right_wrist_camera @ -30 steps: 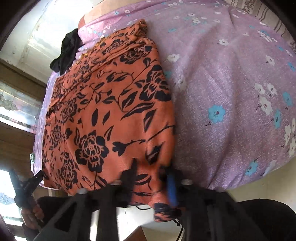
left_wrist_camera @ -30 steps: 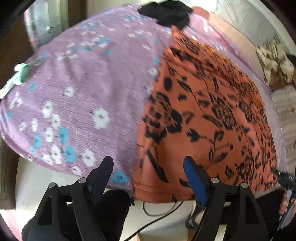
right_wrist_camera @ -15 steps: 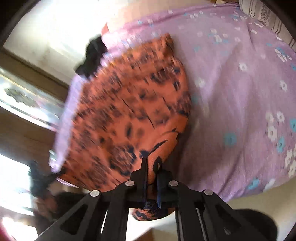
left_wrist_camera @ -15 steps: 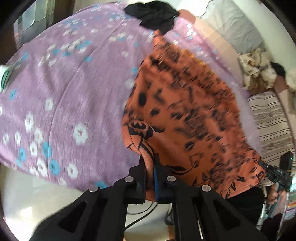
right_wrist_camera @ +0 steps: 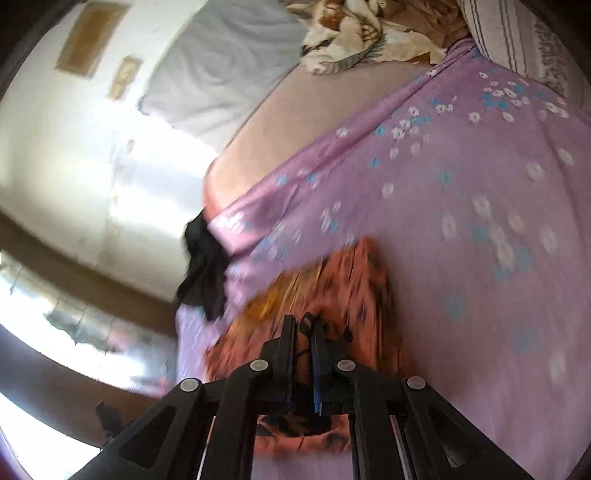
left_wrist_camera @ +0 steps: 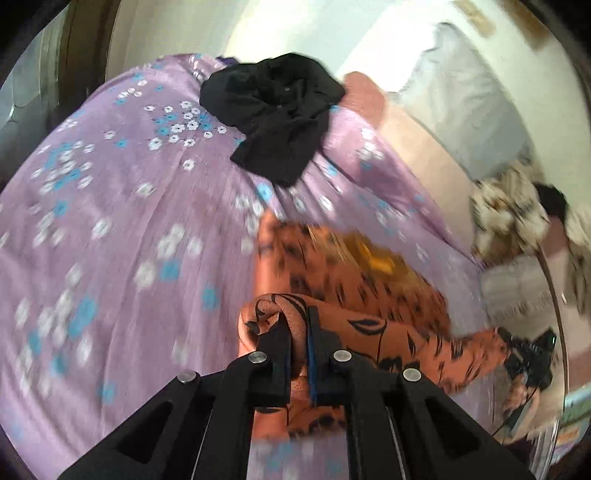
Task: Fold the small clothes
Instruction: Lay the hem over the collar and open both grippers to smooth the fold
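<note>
An orange garment with black flower print [left_wrist_camera: 354, 280] lies on the purple flowered bedsheet [left_wrist_camera: 110, 229]. My left gripper [left_wrist_camera: 299, 325] is shut on its near left corner, which bunches over the fingers. My right gripper [right_wrist_camera: 303, 328] is shut on the other near corner of the same orange garment [right_wrist_camera: 354, 273]; in the left wrist view that right gripper [left_wrist_camera: 528, 354] shows at the far right with the cloth's hem stretched to it. The lifted near edge hangs over the rest of the garment. Both views are blurred by motion.
A crumpled black garment [left_wrist_camera: 273, 110] lies at the far end of the sheet and hangs over its edge [right_wrist_camera: 203, 273]. A grey pillow [left_wrist_camera: 469, 96], a patterned blanket [right_wrist_camera: 354, 33] and a striped pillow [right_wrist_camera: 517, 40] lie beyond. A wall [right_wrist_camera: 74, 147] stands behind.
Both grippers went from open at the near hem to shut on its corners, then lifted and carried the hem forward over the garment toward the black cloth.
</note>
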Tool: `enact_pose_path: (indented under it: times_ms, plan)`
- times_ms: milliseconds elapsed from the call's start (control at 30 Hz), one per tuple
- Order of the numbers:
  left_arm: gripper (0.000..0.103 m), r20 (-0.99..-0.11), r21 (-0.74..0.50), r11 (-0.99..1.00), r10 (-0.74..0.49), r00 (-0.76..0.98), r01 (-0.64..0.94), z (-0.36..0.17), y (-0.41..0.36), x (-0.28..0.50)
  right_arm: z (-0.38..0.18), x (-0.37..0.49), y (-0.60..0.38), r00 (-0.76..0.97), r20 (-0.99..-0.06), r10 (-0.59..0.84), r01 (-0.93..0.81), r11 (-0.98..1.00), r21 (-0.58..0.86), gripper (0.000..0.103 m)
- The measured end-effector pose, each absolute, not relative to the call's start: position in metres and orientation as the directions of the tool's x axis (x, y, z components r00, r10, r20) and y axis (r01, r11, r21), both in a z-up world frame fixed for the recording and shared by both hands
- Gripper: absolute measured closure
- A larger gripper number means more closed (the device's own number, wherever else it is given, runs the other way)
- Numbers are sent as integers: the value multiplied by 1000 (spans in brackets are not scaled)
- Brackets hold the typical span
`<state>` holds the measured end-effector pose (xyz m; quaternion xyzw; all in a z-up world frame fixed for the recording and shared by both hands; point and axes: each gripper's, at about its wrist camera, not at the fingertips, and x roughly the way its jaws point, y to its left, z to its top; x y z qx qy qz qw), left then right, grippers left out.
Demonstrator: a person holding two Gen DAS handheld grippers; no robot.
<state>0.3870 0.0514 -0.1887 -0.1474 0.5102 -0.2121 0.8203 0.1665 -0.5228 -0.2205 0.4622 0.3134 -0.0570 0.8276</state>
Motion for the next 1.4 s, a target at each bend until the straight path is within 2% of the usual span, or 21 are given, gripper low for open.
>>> enact_pose_path:
  times_ms: [67, 167, 233, 267, 333, 400, 467, 500, 533, 600, 667, 767, 867, 967, 1067, 1100, 1233, 1300, 1400]
  plan:
    - [93, -800, -417, 896, -441, 407, 151, -216, 32, 427, -249, 203, -536, 789, -588, 180, 429, 524, 736, 92]
    - [92, -836, -359, 928, -368, 407, 102, -259, 16, 463, -304, 237, -552, 748, -647, 151, 524, 463, 715, 92]
    - [92, -847, -364, 928, -364, 386, 77, -280, 16, 474, -337, 243, -562, 723, -671, 161, 565, 420, 710, 91]
    - [92, -830, -408, 912, -395, 393, 54, -288, 21, 476, -353, 241, -569, 717, -680, 154, 588, 390, 708, 93]
    - [91, -796, -483, 875, -451, 404, 25, -289, 32, 476, -365, 219, -588, 803, -566, 185, 512, 273, 815, 92]
    - [90, -766, -545, 838, -503, 401, 10, -283, 46, 473, -358, 208, -594, 810, -566, 151, 515, 278, 811, 75]
    - [88, -715, -611, 792, -540, 444, -20, -266, 65, 462, -342, 190, -601, 829, -550, 97, 506, 289, 813, 63]
    - [76, -704, -610, 791, -522, 482, -36, -256, 72, 454, -328, 181, -601, 845, -527, 85, 484, 297, 823, 61]
    - [56, -691, -588, 807, -465, 553, -56, -239, 81, 440, -318, 179, -602, 858, -506, 85, 460, 310, 832, 61]
    - [40, -656, -527, 846, -346, 671, -80, -209, 89, 406, -283, 174, -588, 872, -477, 106, 403, 397, 825, 61]
    - [39, -649, -424, 903, -246, 720, -74, -189, 79, 370, -245, 182, -555, 847, -510, 151, 360, 543, 759, 61]
    - [38, -689, -257, 966, -176, 703, -11, -188, 39, 321, -219, 202, -491, 770, -594, 232, 296, 695, 655, 61]
    - [38, -730, -147, 987, -151, 666, 63, -216, -3, 291, -228, 228, -416, 655, -688, 313, 225, 788, 573, 61]
    - [38, -797, -3, 984, -110, 594, 179, -254, -44, 287, -255, 258, -345, 531, -784, 321, 162, 870, 466, 61]
    - [38, -827, -24, 986, -112, 551, 164, -265, -46, 302, -290, 293, -301, 444, -836, 321, 134, 899, 417, 61]
    - [38, -832, -26, 988, -106, 545, 153, -266, -44, 307, -306, 321, -286, 436, -858, 273, 139, 921, 364, 60]
    - [38, -835, -29, 989, -105, 540, 146, -264, -38, 321, -303, 366, -276, 510, -845, 162, 123, 958, 258, 60]
    - [38, -834, -20, 990, -93, 544, 140, -263, -34, 326, -301, 409, -286, 566, -823, 44, 153, 976, 157, 64]
    - [38, -843, -51, 995, -92, 530, 91, -264, -23, 337, -296, 424, -303, 618, -786, -26, 210, 969, 133, 64]
